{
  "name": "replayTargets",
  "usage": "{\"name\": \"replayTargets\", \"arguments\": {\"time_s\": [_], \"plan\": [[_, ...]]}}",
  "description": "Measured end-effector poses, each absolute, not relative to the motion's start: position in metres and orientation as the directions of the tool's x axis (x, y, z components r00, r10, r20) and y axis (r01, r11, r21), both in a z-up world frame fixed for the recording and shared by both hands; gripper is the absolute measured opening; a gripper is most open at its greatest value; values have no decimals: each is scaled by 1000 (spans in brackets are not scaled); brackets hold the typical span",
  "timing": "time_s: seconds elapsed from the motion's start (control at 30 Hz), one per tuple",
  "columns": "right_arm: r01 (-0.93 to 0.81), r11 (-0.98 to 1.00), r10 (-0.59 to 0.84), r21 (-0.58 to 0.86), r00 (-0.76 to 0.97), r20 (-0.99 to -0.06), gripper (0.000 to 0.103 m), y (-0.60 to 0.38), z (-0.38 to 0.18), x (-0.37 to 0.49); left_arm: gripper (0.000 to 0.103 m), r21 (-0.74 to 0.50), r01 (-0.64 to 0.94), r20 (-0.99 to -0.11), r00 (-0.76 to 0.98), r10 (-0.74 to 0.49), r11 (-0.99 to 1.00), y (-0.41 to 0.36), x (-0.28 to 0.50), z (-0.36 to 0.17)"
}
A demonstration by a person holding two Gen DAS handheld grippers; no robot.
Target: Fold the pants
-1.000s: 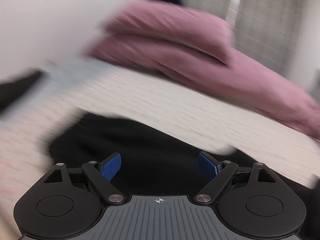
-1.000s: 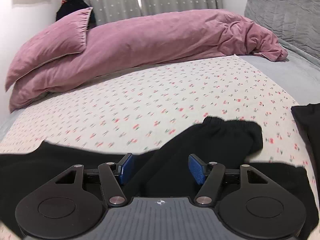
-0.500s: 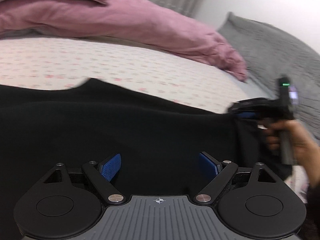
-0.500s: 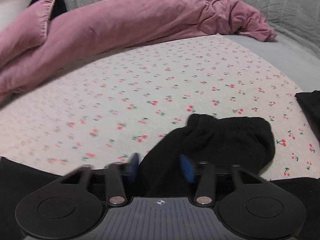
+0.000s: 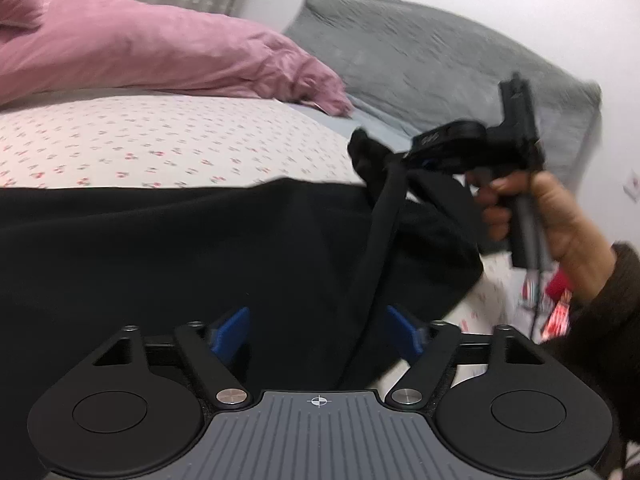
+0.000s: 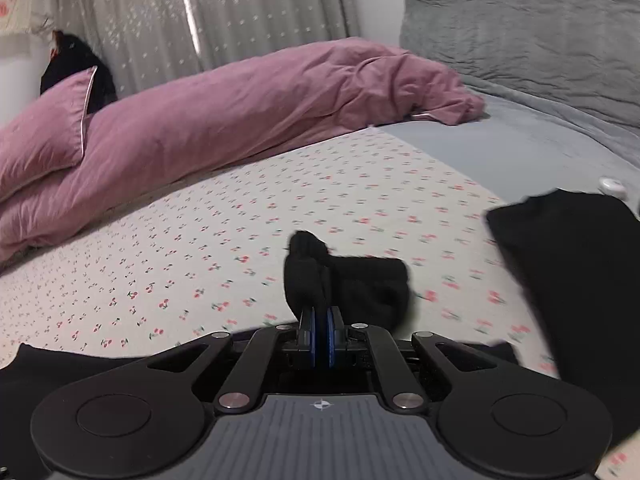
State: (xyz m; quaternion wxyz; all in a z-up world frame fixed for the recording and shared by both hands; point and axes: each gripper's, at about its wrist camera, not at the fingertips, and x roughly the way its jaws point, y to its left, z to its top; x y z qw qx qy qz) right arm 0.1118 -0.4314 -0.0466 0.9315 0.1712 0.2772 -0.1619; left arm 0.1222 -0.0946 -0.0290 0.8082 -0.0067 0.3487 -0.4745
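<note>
Right gripper is clamped on the pants cuff ahead; left gripper hangs apart over the pants.

home bedroom | bed w/ cherry-print sheet | pink duvet | grey curtains

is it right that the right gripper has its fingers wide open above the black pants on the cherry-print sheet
Not quite. The right gripper is shut, its blue fingers pinched together on a bunched end of the black fabric pants, as the right wrist view shows. The left wrist view shows the same: the pants hang from it. The rest holds: the pants are over the white cherry-print bed sheet.
</note>
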Motion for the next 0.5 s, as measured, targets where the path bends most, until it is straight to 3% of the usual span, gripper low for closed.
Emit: {"name": "replayTargets", "arguments": {"time_s": [0.13, 0.37, 0.43, 0.47, 0.5], "plan": [[418, 873, -211, 250, 787, -580, 6, -443, -53, 82, 51, -278, 802, -582, 297, -757, 528, -103, 110, -34], [467, 847, -185, 253, 705, -685, 7, -463, -100, 42, 44, -140, 847, -612, 333, -717, 513, -116, 93, -42], [457, 842, -162, 286, 721, -674, 8, -469, -106, 33, 44, -132, 844, -612, 343, -713, 519, -116, 91, -42], [443, 837, -141, 320, 742, -656, 16, -474, -106, 30, 44, -134, 841, -612, 346, -711, 525, -117, 92, -41], [431, 828, -122, 358, 762, -636, 33, -479, -104, 28, 42, -135, 838, -612, 349, -710, 529, -119, 92, -41]]}}
